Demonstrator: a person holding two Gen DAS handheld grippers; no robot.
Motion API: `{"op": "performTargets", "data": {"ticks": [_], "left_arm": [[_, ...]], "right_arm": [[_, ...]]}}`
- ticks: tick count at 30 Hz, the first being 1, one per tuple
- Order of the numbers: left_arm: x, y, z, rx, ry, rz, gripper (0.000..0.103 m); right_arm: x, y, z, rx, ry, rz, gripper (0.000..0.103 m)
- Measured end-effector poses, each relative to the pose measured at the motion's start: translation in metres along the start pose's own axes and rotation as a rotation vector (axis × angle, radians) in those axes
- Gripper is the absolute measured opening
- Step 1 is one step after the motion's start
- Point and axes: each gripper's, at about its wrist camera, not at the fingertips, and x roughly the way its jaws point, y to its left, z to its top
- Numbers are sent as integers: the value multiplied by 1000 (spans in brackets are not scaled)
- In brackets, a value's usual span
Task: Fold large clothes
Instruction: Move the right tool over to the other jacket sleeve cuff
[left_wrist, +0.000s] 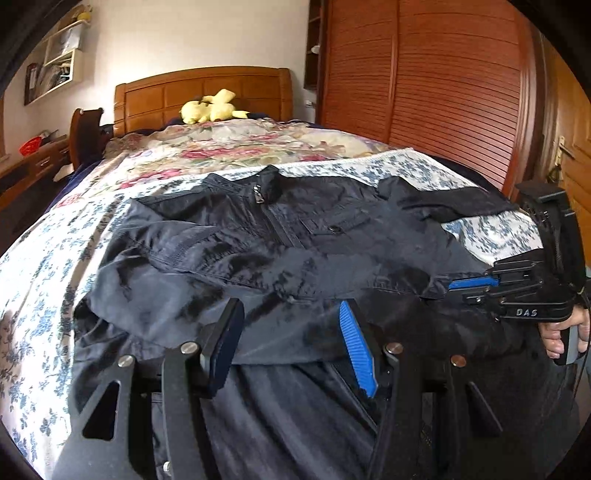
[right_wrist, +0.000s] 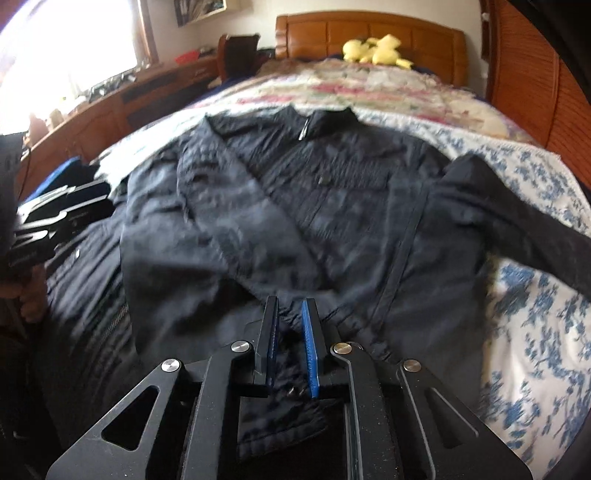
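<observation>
A dark navy zip jacket (left_wrist: 280, 236) lies front-up across the bed, collar toward the headboard, with one sleeve (right_wrist: 524, 221) spread to the right. My left gripper (left_wrist: 291, 325) hovers at the jacket's near hem, jaws open about halfway. Cloth lies beneath the gap and the pads do not press it. In the right wrist view it shows at the left edge (right_wrist: 55, 218), held by a hand. My right gripper (right_wrist: 290, 325) is at the hem's right part, its jaws nearly together with a fold of dark cloth pinched between the pads. The left wrist view shows it low on the right (left_wrist: 456, 290).
The bed has a blue-flowered sheet (left_wrist: 44, 258) and a pink floral quilt (left_wrist: 229, 147) beyond the jacket. A yellow plush toy (left_wrist: 210, 107) sits by the wooden headboard. A second dark quilted garment (right_wrist: 85, 295) lies near the front edge. The wardrobe (left_wrist: 424, 92) stands right and the desk (right_wrist: 110, 107) left.
</observation>
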Motion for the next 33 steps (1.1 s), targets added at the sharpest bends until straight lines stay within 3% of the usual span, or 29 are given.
{"op": "performTargets", "data": {"ticks": [9, 15, 18, 20, 23, 33], "left_arm": [[-1, -7, -3, 30, -18, -20, 53], [1, -4, -3, 17, -12, -37, 53], [1, -4, -3, 16, -12, -38, 53], [1, -3, -4, 16, -13, -38, 53], [1, -3, -3, 14, -10, -37, 53], [3, -4, -4, 15, -5, -36, 53]], "right_arm": [[3, 2, -11, 14, 2, -32, 10], [-41, -15, -8, 52, -69, -90, 15], [-69, -39, -4, 64, -117, -172, 25], [-82, -60, -2, 84, -129, -226, 38], [-100, -100, 2, 130, -135, -300, 45], [-130, -230, -10, 309, -133, -508, 56]]}}
